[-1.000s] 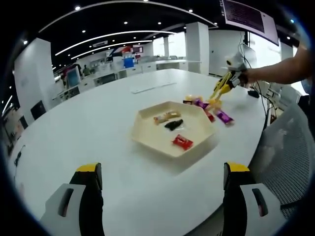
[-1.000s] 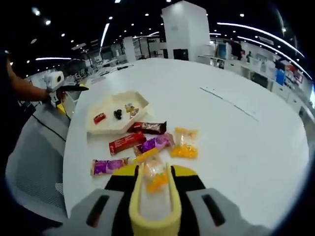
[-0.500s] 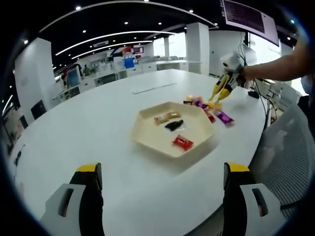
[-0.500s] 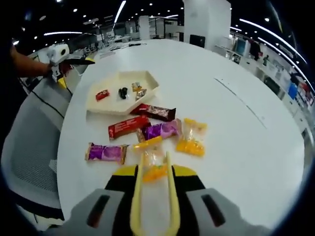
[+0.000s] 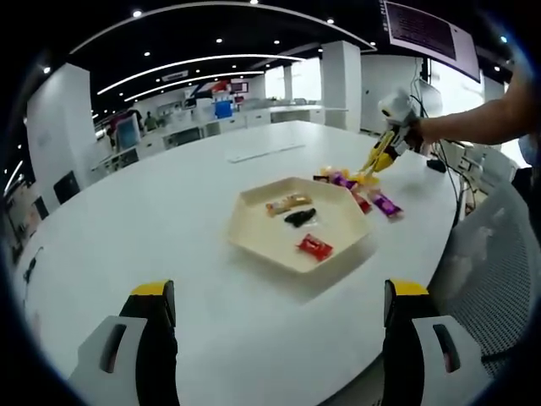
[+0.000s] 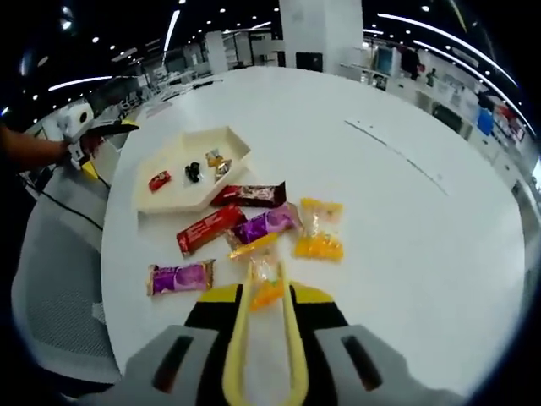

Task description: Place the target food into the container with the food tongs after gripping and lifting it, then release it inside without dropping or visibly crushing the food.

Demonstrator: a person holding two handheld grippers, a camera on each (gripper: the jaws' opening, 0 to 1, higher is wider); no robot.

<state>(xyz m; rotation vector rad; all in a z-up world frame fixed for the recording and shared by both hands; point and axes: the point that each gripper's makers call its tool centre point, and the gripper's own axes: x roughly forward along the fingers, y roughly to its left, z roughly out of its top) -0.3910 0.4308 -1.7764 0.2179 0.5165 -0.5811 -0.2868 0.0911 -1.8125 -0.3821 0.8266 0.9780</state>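
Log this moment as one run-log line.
right gripper: shut on tongs | tongs: pinching orange candy packet | tray: holds three snacks | left gripper: open, idle near table edge

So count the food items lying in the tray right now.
3. In the hexagonal tray: a red wrapped snack nearest the left gripper's camera, a black piece in the middle, and a pale tan wrapped bar behind it. Nothing looks hidden.

Smooth glossy white table point(image 6: 406, 254), matt cream tray point(image 6: 173, 196), shiny crinkly wrappers point(image 6: 264, 227).
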